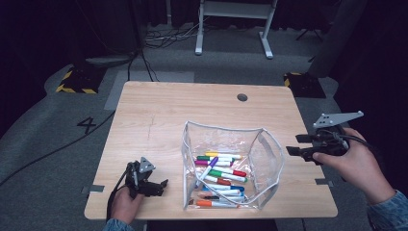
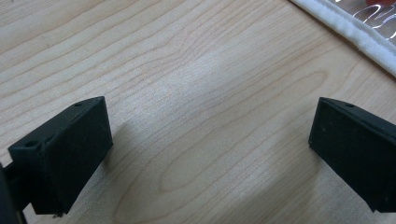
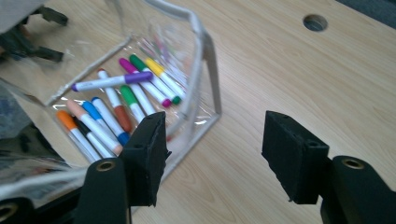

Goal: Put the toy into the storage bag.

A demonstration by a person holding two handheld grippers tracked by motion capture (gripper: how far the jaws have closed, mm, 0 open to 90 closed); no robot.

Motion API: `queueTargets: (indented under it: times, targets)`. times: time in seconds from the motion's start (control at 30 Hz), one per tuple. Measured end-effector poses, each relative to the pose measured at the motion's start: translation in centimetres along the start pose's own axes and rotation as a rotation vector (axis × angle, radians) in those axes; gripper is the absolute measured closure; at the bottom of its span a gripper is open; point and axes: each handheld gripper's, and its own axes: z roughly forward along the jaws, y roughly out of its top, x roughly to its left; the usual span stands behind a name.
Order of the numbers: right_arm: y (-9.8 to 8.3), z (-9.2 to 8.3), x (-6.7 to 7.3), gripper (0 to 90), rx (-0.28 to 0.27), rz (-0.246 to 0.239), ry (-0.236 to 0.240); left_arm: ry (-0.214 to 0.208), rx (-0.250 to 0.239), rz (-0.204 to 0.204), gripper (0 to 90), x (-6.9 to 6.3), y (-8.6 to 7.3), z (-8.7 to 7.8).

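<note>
On the wooden table [image 1: 159, 115], toward its 5 o'clock part in the high view, stands a clear plastic pouch [image 1: 231, 166] with white fabric edging, mouth gaping upward, walls crinkled and glossy. Its long axis runs from 12 to 6 o'clock. Inside lies a heap of felt markers [image 1: 221, 175], slim cylinders with white barrels and coloured caps: most lie crosswise, 9 to 3 o'clock, stacked roughly parallel; a purple-capped marker [image 1: 208, 169] slants over them, cap toward 1 o'clock. Right gripper [image 1: 294, 145] hangs at the pouch's 3 o'clock, just off the table's edge, held by the right hand [image 1: 358, 166], pointing toward 9 o'clock; its jaws stand wide apart with nothing between them. In the right gripper view the blocky matt-black jaws frame bare wood, the pouch's near corner just behind the left jaw. Left gripper [image 1: 163, 185] rests at the pouch's 9 o'clock, low on the tabletop, pointing toward 3 o'clock, jaws spread wide, nothing gripped; the left gripper view shows pale wood grain between them and the pouch's white edging [image 2: 355, 37] at 1 o'clock.
</note>
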Motion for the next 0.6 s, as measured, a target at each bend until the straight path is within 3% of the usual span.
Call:
queueTargets:
  times: [0.1,0.27,0.43,0.6]
  targets:
    - [-1.2,0.1,-1.2,40.0,0.007,0.032,-0.028,0.000,0.000,0.001,0.0,0.0,0.0,0.0]
    - [-3.2,1.3,-2.8,36.8,0.025,0.085,-0.035,0.000,0.000,0.000,0.0,0.0,0.0,0.0]
    - [-6.0,3.8,-4.2,35.9,0.086,0.132,-0.053,-0.001,-0.001,-0.001,0.0,0.0,0.0,0.0]
    - [-9.0,6.3,-5.1,34.8,0.122,0.184,-0.034,0.000,-0.001,-0.001,0.0,0.0,0.0,0.0]
